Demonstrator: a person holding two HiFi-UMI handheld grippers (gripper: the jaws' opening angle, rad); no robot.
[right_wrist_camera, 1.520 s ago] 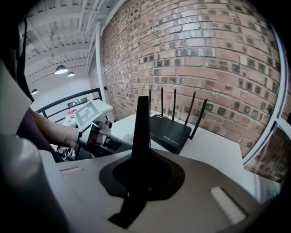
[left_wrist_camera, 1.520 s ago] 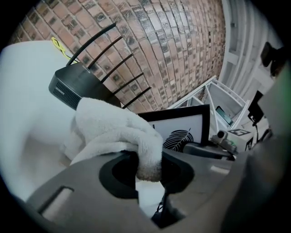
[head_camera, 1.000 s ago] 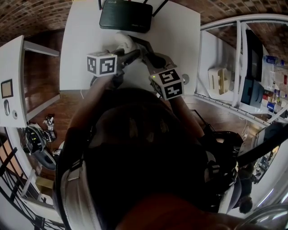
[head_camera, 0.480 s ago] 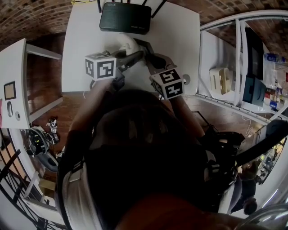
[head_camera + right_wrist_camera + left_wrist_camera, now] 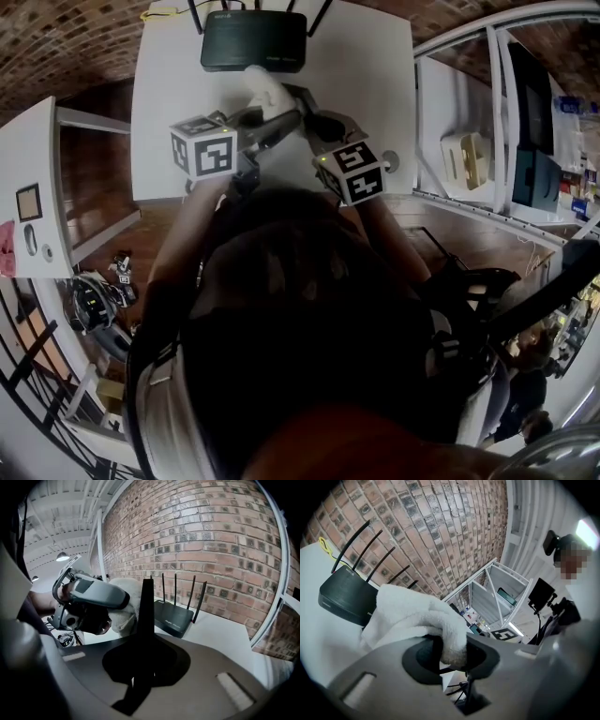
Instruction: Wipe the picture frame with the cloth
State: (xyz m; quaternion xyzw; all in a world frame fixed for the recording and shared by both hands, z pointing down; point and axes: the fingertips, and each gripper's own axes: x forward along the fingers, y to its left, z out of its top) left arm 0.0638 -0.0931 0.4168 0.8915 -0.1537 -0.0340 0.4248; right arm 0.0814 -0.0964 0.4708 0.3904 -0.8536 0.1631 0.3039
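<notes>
My left gripper (image 5: 450, 653) is shut on a bunched white cloth (image 5: 412, 616), which bulges out above the jaws. In the head view that cloth (image 5: 265, 89) hangs over the white table (image 5: 169, 103), just left of the dark picture frame (image 5: 302, 105). My right gripper (image 5: 143, 660) is shut on the frame (image 5: 145, 616), seen edge-on as a thin black upright slab. From the right gripper view, the left gripper (image 5: 89, 597) and its cloth (image 5: 124, 609) sit close against the frame's left side. My own head hides both arms below the marker cubes.
A black router (image 5: 253, 42) with several antennas stands at the table's far edge against the brick wall (image 5: 211, 536). A white shelf unit (image 5: 469, 141) is to the right, and another white surface (image 5: 28, 169) to the left.
My left gripper has risen with the cloth, and its marker cube looks larger and sits further left in the head view. The right gripper and the frame have stayed put.
</notes>
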